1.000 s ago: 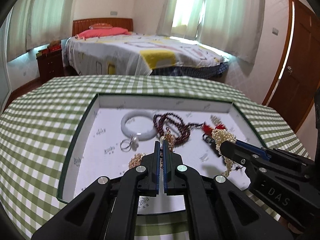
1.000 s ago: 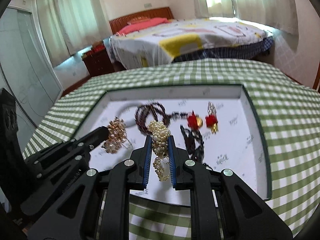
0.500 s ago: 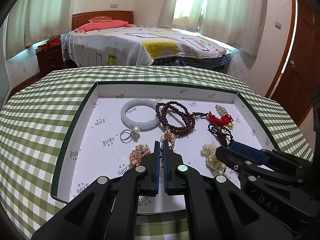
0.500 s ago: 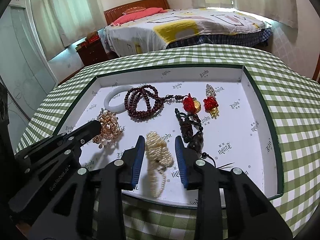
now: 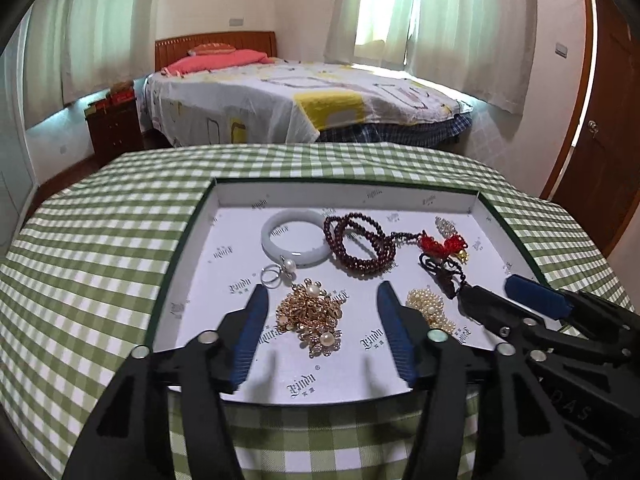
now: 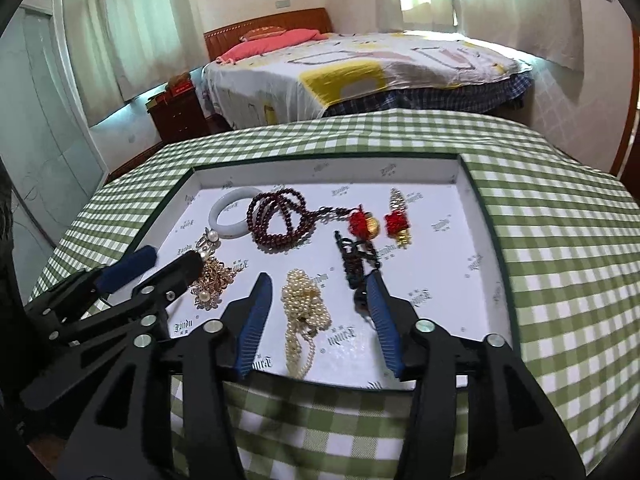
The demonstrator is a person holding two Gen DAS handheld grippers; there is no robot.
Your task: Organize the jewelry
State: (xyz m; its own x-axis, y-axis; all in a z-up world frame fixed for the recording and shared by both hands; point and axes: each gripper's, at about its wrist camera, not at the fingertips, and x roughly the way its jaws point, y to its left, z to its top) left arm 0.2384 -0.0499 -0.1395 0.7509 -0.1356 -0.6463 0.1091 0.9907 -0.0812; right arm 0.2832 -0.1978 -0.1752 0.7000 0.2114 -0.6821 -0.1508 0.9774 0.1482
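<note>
A white-lined tray lies on the green checked table and holds the jewelry. My left gripper is open and empty, its fingers on either side of a gold and pearl necklace. My right gripper is open and empty over a pearl strand lying at the tray's front. Further back lie a white jade bangle, a dark red bead string, a pearl ring, red ornaments and a dark beaded cord.
The checked tablecloth hangs over the table's front edge just below the tray. Behind the table stand a bed, a dark wooden nightstand on the left and a wooden door on the right.
Both grippers have opened. The left one let go of the gold necklace and the right one let go of the pearl strand; both pieces now lie in the tray. Both grippers pulled back.
</note>
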